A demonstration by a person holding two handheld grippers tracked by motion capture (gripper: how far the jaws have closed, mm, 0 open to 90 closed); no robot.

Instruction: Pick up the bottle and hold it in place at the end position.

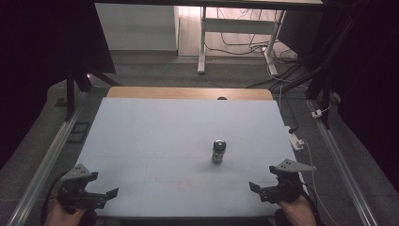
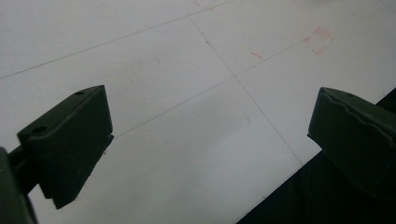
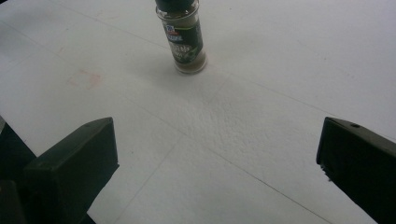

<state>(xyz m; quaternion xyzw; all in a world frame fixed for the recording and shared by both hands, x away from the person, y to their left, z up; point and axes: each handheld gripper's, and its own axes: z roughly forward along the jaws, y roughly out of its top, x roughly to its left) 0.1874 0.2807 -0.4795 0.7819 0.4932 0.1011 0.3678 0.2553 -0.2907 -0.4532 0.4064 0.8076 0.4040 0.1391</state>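
Spice jar (image 1: 219,151) stands upright on the white table (image 1: 155,136), a bit right of centre in the high view and just below mid-height. In the right gripper view it's at top centre (image 3: 183,39), glass body with a dark label, cap cut off by the frame edge. Left gripper (image 1: 101,197) sits at lower left of the high view, over the near table edge, jaws spread wide, nothing between them. Right gripper (image 1: 261,188) sits at lower right, jaws also wide apart and empty, well apart from the jar. Left gripper view: bare tabletop with thin lines and a faint red square mark (image 2: 319,40) at upper right.
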